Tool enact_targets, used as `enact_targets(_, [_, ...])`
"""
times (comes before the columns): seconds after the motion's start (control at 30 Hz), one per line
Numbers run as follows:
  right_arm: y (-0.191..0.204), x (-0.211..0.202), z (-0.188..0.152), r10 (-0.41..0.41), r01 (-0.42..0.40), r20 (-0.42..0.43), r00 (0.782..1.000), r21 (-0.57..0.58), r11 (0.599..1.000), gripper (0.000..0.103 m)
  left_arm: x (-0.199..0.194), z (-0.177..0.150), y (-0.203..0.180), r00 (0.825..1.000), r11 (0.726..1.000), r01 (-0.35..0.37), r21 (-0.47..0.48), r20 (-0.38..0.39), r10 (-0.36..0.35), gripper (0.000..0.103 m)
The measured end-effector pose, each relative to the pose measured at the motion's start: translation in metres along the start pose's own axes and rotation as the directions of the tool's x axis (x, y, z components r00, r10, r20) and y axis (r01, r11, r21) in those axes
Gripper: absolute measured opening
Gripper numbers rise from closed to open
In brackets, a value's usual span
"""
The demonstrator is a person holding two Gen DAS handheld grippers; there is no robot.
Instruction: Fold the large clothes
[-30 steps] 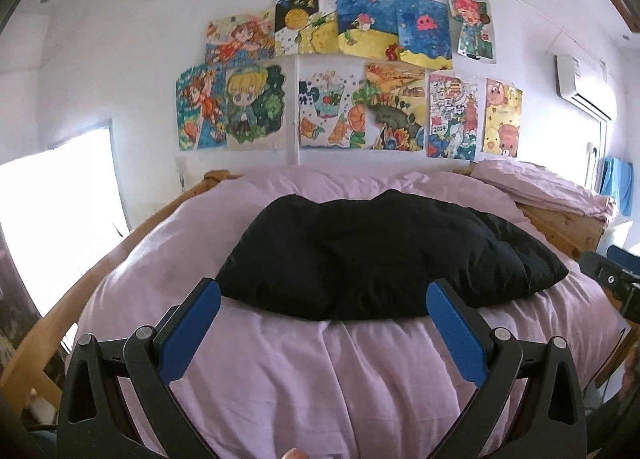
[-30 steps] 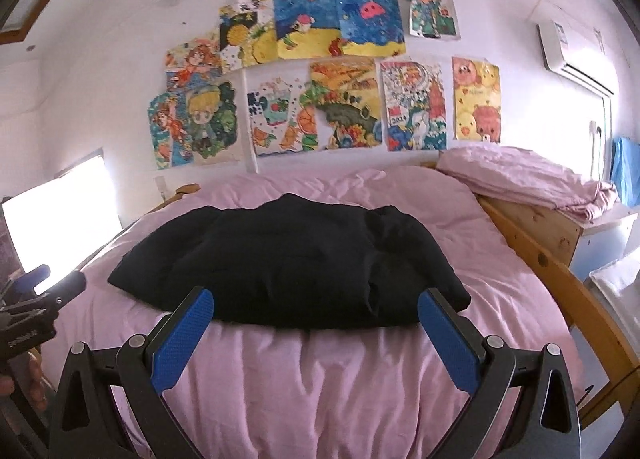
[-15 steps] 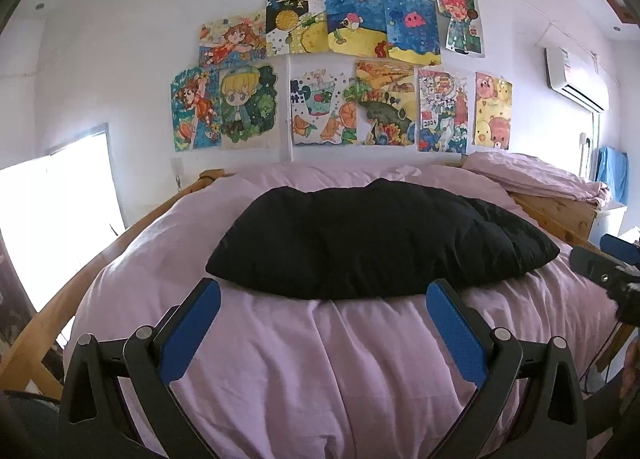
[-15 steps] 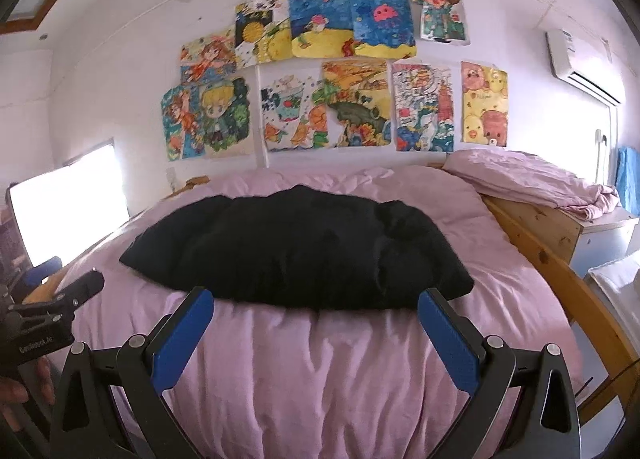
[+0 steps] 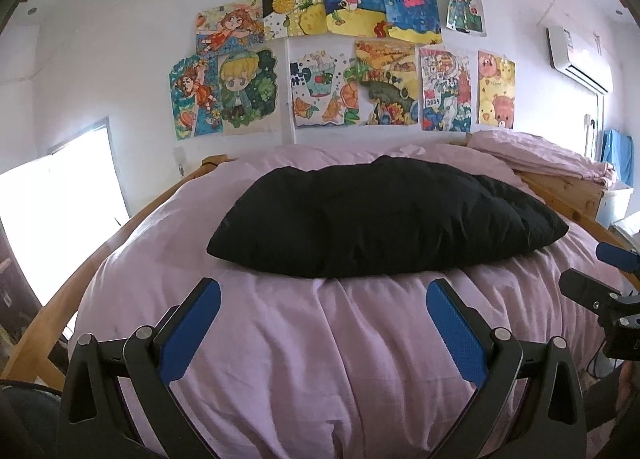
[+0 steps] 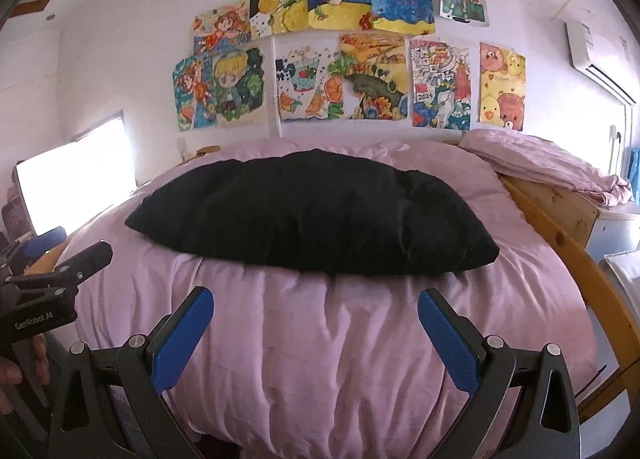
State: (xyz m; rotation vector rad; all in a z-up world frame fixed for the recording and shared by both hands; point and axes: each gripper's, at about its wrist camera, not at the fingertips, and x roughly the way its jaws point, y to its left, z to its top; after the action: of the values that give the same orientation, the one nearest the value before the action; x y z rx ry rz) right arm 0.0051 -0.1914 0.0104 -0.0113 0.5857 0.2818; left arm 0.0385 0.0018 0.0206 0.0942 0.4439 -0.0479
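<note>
A large black garment lies in a puffy, flattened heap across the middle of a bed covered in pink bedding. My left gripper stands open over the near end of the bed, short of the garment, with nothing between its blue pads. My right gripper is open too, likewise held back from the garment's near edge. Each gripper shows at the side of the other's view: the right one and the left one, held by a hand.
A wooden bed frame runs along both sides. Folded pink bedding rests on a wooden unit at the right. Several drawings hang on the wall behind; a bright window is at left.
Both grippers have drawn back slightly and tilted, so the garment sits a little farther and higher in both views. Neither gripper's opening has changed.
</note>
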Motion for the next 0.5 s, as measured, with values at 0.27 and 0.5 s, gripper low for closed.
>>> enact_targets(0.27, [-0.0029, 0.0012, 0.0001, -0.007, 0.008, -0.001, 1.0, 0.026, 1.0, 0.103, 0.0031, -0.0024, -0.004, 1.0, 1.0, -0.006, 0.008, -0.017, 0.006, 0.101])
enact_targets(0.5, [-0.0069, 0.0024, -0.0005, -0.021, 0.021, -0.012, 1.0, 0.053, 0.998, 0.103, 0.0033, -0.0026, -0.0015, 1.0, 1.0, -0.003, 0.01, -0.015, 0.003, 0.101])
